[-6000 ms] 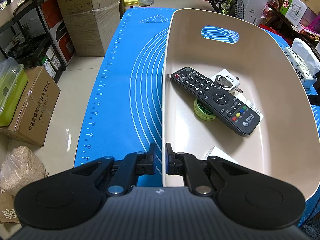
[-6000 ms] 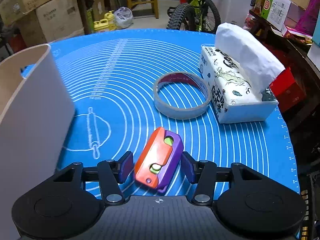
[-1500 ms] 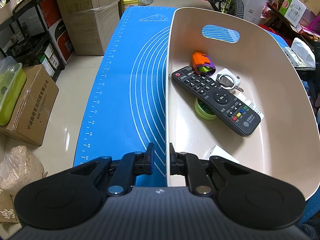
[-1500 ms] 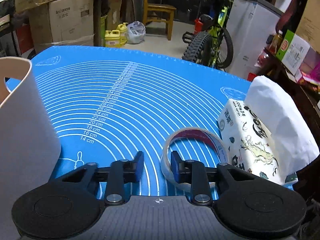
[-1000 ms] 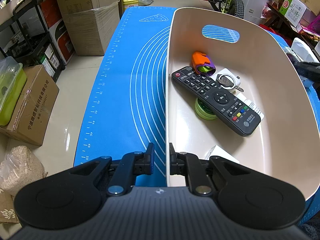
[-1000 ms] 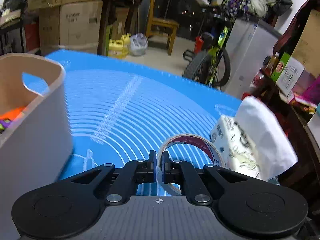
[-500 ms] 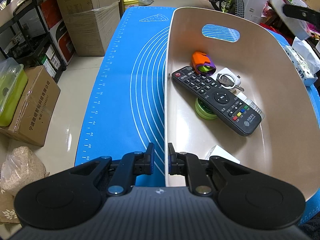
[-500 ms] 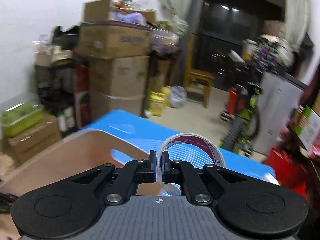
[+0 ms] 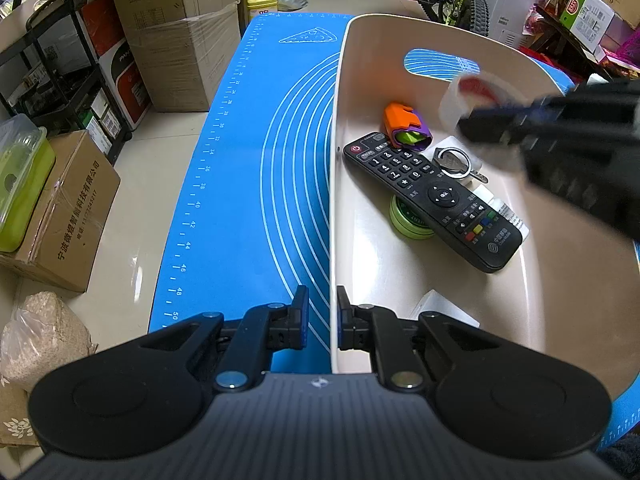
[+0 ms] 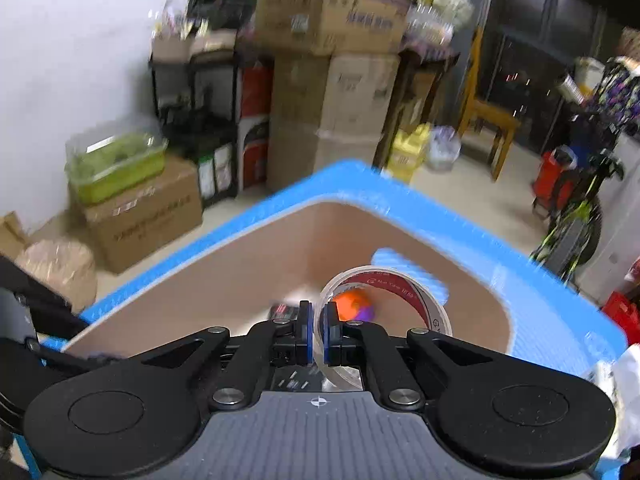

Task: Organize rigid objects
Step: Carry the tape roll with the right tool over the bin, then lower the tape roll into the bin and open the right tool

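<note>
The blue mat (image 9: 248, 184) carried a ruler scale along its left edge, readable from 36 to 50. A cardboard box (image 9: 68, 216) on the floor bore Chinese characters. The black remote (image 9: 432, 200) showed white number keys and a China Mobile logo.

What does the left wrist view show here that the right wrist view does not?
Only the left wrist view: the left gripper clamped on the bin's near wall, the green tin under the remote, and the key ring.
Only the right wrist view: the right gripper with its jaws pinching the tape roll's wall.
Both: the beige bin, tape roll, and orange-and-purple toy.
</note>
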### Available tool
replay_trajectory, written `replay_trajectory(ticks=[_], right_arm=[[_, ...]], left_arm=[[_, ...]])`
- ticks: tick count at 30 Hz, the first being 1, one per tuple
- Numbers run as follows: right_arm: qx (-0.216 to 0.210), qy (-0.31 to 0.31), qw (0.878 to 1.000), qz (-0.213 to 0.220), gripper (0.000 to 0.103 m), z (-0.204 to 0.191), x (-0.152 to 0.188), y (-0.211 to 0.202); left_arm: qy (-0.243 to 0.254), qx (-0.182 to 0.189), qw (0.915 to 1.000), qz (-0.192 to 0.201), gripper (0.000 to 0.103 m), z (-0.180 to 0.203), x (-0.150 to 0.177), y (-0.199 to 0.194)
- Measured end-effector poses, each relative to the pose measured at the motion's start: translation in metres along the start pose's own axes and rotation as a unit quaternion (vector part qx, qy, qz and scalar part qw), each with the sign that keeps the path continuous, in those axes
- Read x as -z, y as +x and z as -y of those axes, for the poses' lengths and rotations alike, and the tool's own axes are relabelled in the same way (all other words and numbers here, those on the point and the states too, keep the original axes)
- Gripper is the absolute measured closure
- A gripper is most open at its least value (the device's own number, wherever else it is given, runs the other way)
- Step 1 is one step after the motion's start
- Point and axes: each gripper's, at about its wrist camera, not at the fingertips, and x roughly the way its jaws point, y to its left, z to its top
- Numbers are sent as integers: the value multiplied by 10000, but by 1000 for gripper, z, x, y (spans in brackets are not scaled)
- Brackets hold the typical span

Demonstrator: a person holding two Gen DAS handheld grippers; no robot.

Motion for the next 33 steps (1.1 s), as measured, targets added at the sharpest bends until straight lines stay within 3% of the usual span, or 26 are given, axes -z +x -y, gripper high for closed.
replay_trajectory(ticks=[12,19,25,28,31,33], right_arm=[[-142,69,9966,-812,87,-16,14,36],[-120,140,9960,-871,88,-14,12,40],[-145,270,9958,-866,81,-8,13,39],[-131,315,9965,-766,67,-7,15,32],[-68,447,9969,-651,50,-5,16,21],[-36,524,9972,-528,44,-4,16,11]], left_arm=[[-14,20,10000,3,87,0,0,0],[-9,15,10000,1,87,0,1,0],[55,-69,10000,13,85,2,1,-1],[59,-215,9997,34,72,1,1,-3],[45,-242,9997,71,67,0,1,-5],[100,-316,9994,120,55,2,1,-8]])
